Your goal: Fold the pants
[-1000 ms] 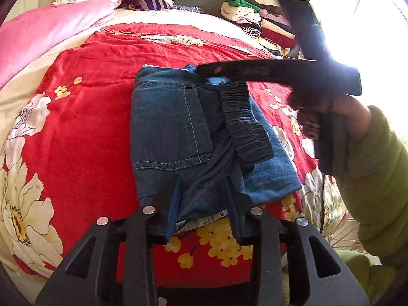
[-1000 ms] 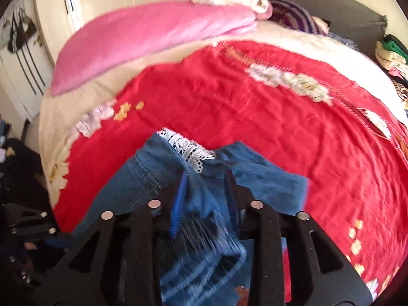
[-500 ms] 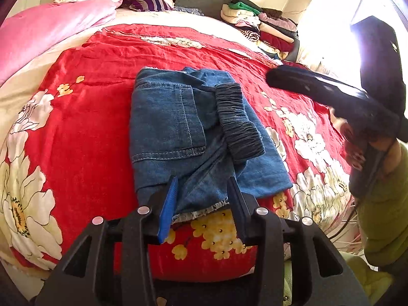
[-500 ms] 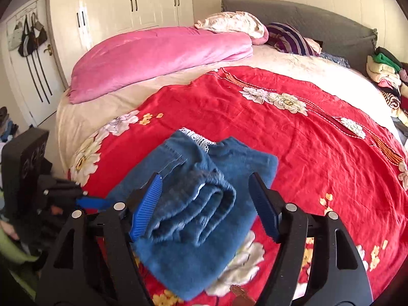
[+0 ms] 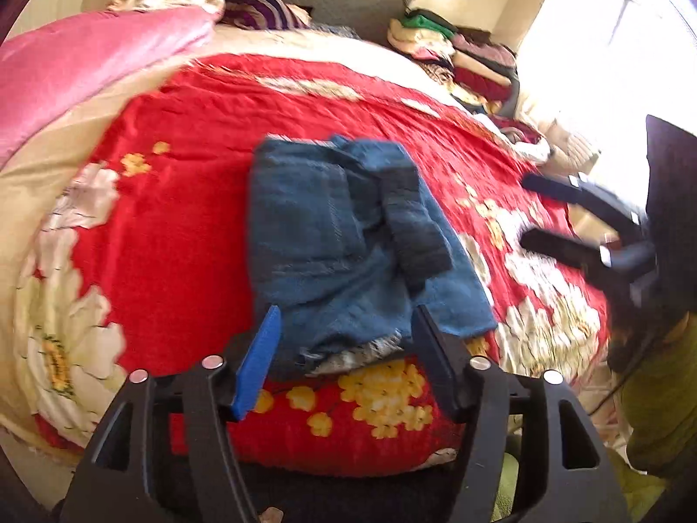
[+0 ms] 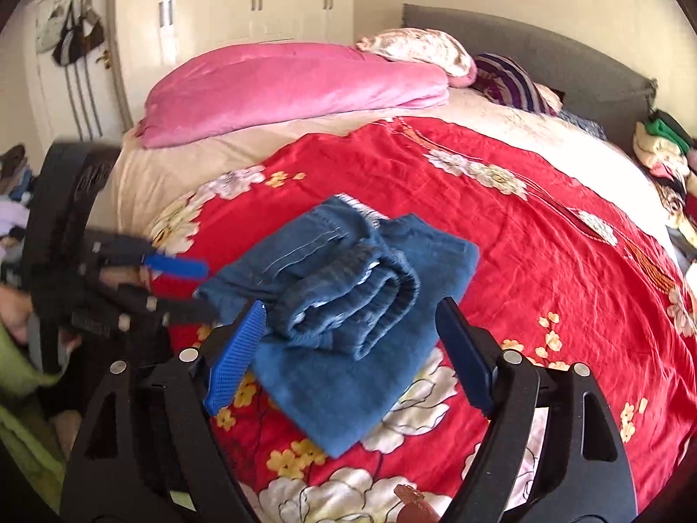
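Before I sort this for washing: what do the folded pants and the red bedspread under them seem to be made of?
Folded pants: looks like blue denim, matte, with pale topstitching, a gathered elastic waistband and a frayed hem.
Red bedspread: apparently thin woven cloth, slightly glossy, finely creased, with a flower pattern; the fibre cannot be told.

Both tools – left (image 5: 344, 351), right (image 6: 350, 351) – released the pants (image 6: 344, 287) (jaws opening).
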Available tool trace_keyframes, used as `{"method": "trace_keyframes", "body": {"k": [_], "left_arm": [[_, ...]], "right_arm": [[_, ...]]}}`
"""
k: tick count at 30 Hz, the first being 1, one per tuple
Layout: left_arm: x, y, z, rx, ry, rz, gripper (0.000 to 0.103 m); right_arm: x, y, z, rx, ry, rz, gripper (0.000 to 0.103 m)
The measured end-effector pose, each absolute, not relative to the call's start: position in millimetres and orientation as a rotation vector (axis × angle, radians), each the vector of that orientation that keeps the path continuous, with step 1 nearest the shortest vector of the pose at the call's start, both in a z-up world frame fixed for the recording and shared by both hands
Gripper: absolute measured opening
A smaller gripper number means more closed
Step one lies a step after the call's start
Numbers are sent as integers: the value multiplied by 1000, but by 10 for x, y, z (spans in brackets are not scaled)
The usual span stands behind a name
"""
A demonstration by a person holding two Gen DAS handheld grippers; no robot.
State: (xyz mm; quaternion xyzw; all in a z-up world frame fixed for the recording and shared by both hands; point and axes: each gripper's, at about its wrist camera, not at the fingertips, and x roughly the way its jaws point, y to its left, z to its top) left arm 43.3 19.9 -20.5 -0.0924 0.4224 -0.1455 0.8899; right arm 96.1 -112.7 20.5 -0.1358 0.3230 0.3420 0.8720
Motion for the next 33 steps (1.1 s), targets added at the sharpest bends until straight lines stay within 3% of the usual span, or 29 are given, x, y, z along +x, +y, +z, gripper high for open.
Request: {"method": "trace_keyframes", "body": {"k": [6,7,8,10,13,18,23,26,33], "left_arm": [[528,669,-75,-258,830,-188,61],[563,737,-66,-264,828,-165,56],[597,774,-63,-270,831,-156,45],[685,808,-62,-278,840,-169,39],[789,731,-82,-265,862,-211,34],[1004,533,-207,-227,918,-281,32],[1242,381,-400,-159,987,-293,32],[1337,366,-457,-146,998,-294,33],[1372,396,-520,-190,986,-284,36]], "right_arm": [[770,-862,120,-356,663,828,73],[746,-799,107,-358,660,861,73],[727,-736,94,-364,658,887,71],[701,-594,61,-390,658,932,66],[688,-359,-22,-460,672,976,51],[698,-95,-182,-571,673,999,45],[813,34,-444,-611,773,1016,11],[847,-44,-449,-558,815,1047,6],[725,-53,-619,-559,837,1030,7]]}}
